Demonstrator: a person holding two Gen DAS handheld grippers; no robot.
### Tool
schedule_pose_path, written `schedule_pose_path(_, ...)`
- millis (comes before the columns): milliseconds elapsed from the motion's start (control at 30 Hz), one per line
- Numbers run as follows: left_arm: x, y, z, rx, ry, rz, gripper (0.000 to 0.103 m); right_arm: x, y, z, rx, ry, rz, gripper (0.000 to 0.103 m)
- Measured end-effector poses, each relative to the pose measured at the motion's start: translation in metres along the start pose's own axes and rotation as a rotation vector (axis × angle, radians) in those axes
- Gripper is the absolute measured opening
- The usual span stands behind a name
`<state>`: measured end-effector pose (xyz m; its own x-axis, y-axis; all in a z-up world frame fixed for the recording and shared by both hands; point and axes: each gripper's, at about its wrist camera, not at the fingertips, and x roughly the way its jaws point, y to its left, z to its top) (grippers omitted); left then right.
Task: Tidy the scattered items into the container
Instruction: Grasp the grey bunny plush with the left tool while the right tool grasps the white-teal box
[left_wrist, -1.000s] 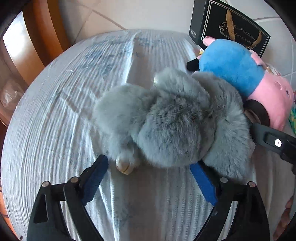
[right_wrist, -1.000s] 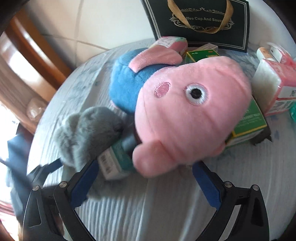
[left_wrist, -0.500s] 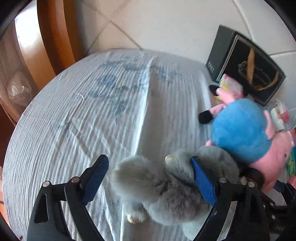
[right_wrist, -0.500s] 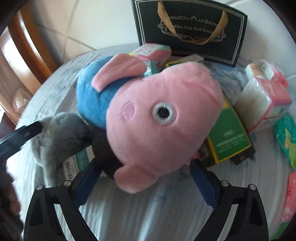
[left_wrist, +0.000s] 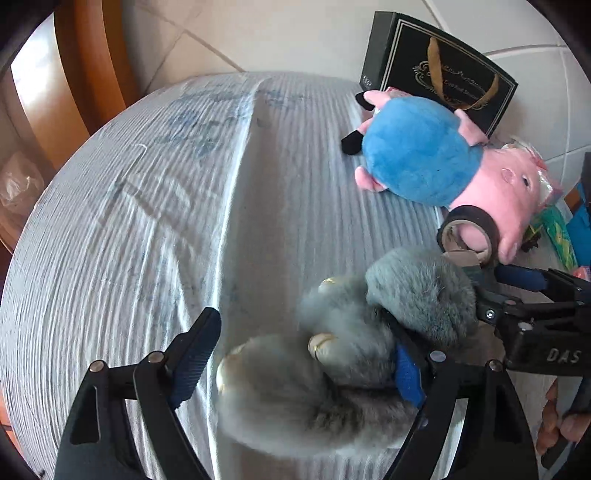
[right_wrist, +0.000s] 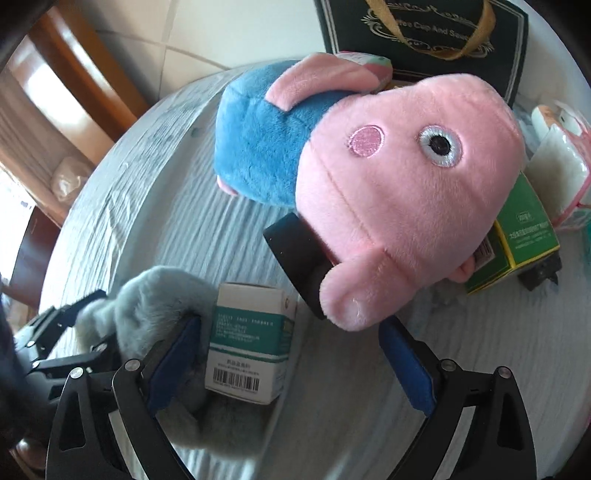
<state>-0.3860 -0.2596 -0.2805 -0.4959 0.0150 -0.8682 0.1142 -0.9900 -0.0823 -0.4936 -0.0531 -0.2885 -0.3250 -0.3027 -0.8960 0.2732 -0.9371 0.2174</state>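
Note:
A grey furry toy (left_wrist: 332, 369) lies on the striped cloth between the closing jaws of my left gripper (left_wrist: 301, 363). The right pad is sunk in the fur and the left pad stands clear of it. My right gripper (right_wrist: 291, 363) is open over a white-and-teal box (right_wrist: 247, 343) that lies by its left finger. Just beyond it is the snout of the pink-and-blue pig plush (right_wrist: 388, 177), with a black tape roll (right_wrist: 299, 254) under the head. The dark green gift bag (right_wrist: 424, 33) stands at the far edge, behind the pig (left_wrist: 424, 158).
A green carton (right_wrist: 524, 229) and wrapped tissue packs (right_wrist: 561, 170) lie to the pig's right. Brown wooden furniture (left_wrist: 85, 74) stands beyond the table's left edge. The cloth (left_wrist: 166, 221) is bare on the left. A hand (left_wrist: 554, 424) holds the right gripper at the left view's edge.
The left gripper pulled back, then came round the grey toy, its jaws narrower. In the right view the grey toy slid down-left, uncovering the white-and-teal box between the jaws.

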Motion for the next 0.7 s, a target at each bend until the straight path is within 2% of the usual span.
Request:
schedule_pose_path(67, -0.011, -0.001, -0.006, -0.006, -0.004, -0.057, 0.084, -0.003, 0.002, -0.003, -0.050, 0.007, -0.030, 0.078)
schedule_pose_path(133, -0.012, -0.010, -0.007, 0.027, 0.015, -0.106, 0.084, -0.003, -0.001, -0.012, -0.075, 0.038, -0.017, 0.078)
schedule_pose_path(267, -0.013, -0.031, -0.013, 0.119, 0.031, -0.136, 0.084, -0.006, -0.005, -0.019, -0.088, 0.032, -0.040, 0.074)
schedule_pose_path(400, 0.009, -0.053, -0.023, 0.183, 0.108, -0.059, 0.084, -0.011, -0.002, -0.013, -0.118, -0.005, -0.025, 0.073)
schedule_pose_path(433, 0.011, -0.054, -0.024, 0.170, 0.105, -0.059, 0.080, -0.012, 0.000, -0.011, -0.138, -0.015, -0.029, 0.071)
schedule_pose_path(467, 0.011, -0.053, -0.023, 0.143, 0.089, -0.075, 0.071, -0.010, 0.002, -0.010, -0.153, -0.014, -0.029, 0.065)
schedule_pose_path(500, 0.010, -0.053, -0.022, 0.122, 0.079, -0.090, 0.067, -0.007, 0.004, -0.007, -0.157, -0.005, -0.017, 0.061)
schedule_pose_path(567, 0.007, -0.054, -0.019, 0.103, 0.064, -0.107, 0.053, -0.002, 0.005, -0.008, -0.156, 0.012, 0.013, 0.050)
schedule_pose_path(600, 0.006, -0.055, -0.018, 0.106, 0.057, -0.114, 0.050, 0.000, 0.006, -0.009, -0.160, 0.018, 0.018, 0.048)
schedule_pose_path(667, 0.003, -0.059, -0.019, 0.118, 0.047, -0.111, 0.042, -0.002, 0.009, -0.011, -0.161, 0.012, 0.035, 0.037)
schedule_pose_path(700, 0.000, -0.061, -0.020, 0.127, 0.041, -0.110, 0.041, -0.005, 0.009, -0.012, -0.160, 0.006, 0.041, 0.036)
